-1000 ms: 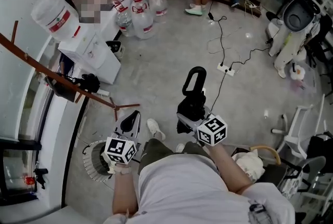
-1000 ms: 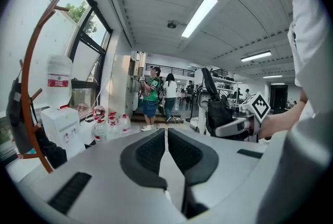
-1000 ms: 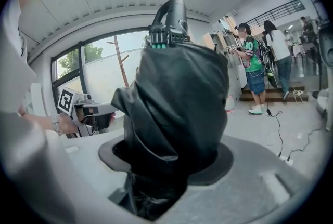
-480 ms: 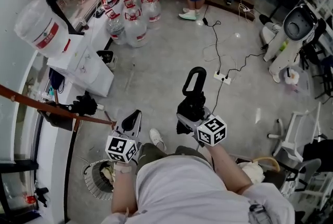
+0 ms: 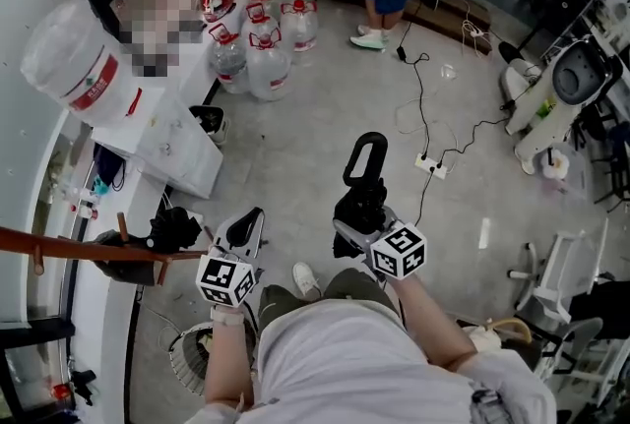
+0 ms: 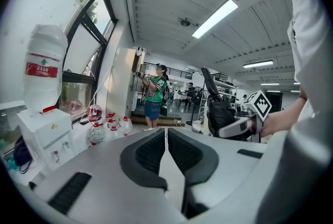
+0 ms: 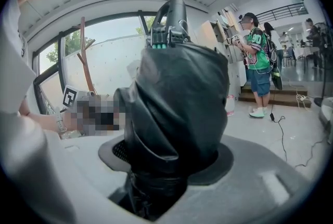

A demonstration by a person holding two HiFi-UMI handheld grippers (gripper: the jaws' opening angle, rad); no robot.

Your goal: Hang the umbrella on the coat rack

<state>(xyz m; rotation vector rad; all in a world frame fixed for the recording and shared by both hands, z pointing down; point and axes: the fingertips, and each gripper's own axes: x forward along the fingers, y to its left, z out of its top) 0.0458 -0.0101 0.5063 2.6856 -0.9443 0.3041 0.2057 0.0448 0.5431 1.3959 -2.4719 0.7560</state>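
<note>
Nearest in, the left gripper point(image 5: 250, 221) is carrying nothing: its jaws are pressed together with only air ahead of them. Just right of it, the right gripper point(image 5: 358, 218) is clamped on the black folded bundle of the umbrella point(image 5: 366, 196), and its own view shows the cloth packed between the jaws.

The umbrella is off the floor in front of the person, well apart from any peg. Its long axis runs straight out along the gripper, with the bundle near. The loop handle point(image 7: 174, 12) leads at the far end and is tipped a little upward.

The brown coat rack point(image 5: 89, 248) is off to the left, its short pegs sticking out from the pole. This looks like the carry stage, with the hang not yet begun. Next, the right gripper needs to swing left and turn so the open loop faces a peg, then slide over it. The loop is small, so aim matters.

Farther off, water bottles point(image 5: 266, 68) stand on the floor.
</note>
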